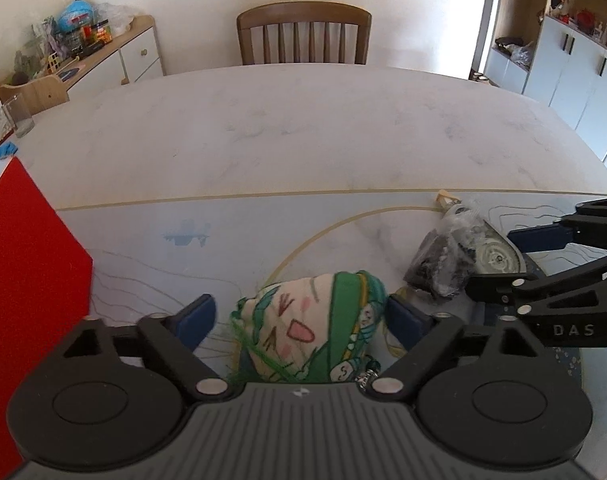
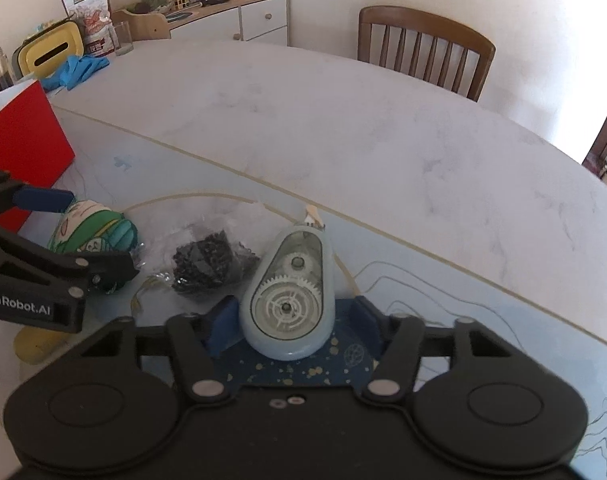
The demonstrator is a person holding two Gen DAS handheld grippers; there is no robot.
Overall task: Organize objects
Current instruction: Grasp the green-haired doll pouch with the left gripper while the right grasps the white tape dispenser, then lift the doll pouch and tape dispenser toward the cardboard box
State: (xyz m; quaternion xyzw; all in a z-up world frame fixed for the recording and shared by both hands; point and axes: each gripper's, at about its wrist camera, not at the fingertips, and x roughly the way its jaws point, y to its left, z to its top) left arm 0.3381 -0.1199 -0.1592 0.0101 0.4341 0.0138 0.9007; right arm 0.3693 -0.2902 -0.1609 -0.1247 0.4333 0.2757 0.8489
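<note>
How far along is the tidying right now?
Nothing looks put away yet. The left claw straddles the green plush toy, and the right claw straddles the blue correction tape dispenser; neither clearly grips. The bag of dark beads lies untouched on the table beside the red box.

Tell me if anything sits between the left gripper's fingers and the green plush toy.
Nothing visible does. The left gripper already straddles the plush toy, one blue finger on each side. The bag of dark bits lies off to its right, outside the fingers, next to the correction tape dispenser.
</note>
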